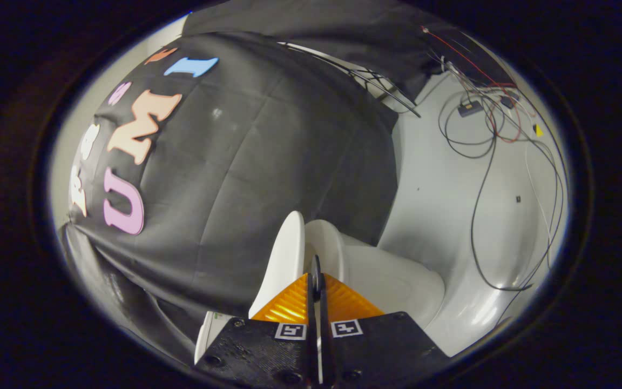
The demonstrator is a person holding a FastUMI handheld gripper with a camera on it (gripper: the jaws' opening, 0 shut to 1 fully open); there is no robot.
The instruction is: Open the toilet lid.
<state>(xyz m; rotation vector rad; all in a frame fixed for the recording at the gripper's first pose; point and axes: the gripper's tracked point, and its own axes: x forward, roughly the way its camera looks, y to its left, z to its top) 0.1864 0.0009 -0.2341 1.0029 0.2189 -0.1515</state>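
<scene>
The white toilet point(392, 281) lies just beyond my fingers, seen with the view rolled on its side. Its lid point(284, 256) stands raised off the seat ring point(324, 237), a gap showing between the two. The lid's lower edge runs down behind the left finger. My gripper point(315, 283) is shut, the two fingertips point(295, 302) pressed together with only a thin dark slit between them. Nothing shows held in that slit. The tips sit right at the gap between lid and seat.
Black booth cloth point(246, 178) hangs close behind the lid. The pale floor point(440, 189) stretches past the bowl, with loose black and red cables point(478, 216) and a small black box point(470, 108) lying on it.
</scene>
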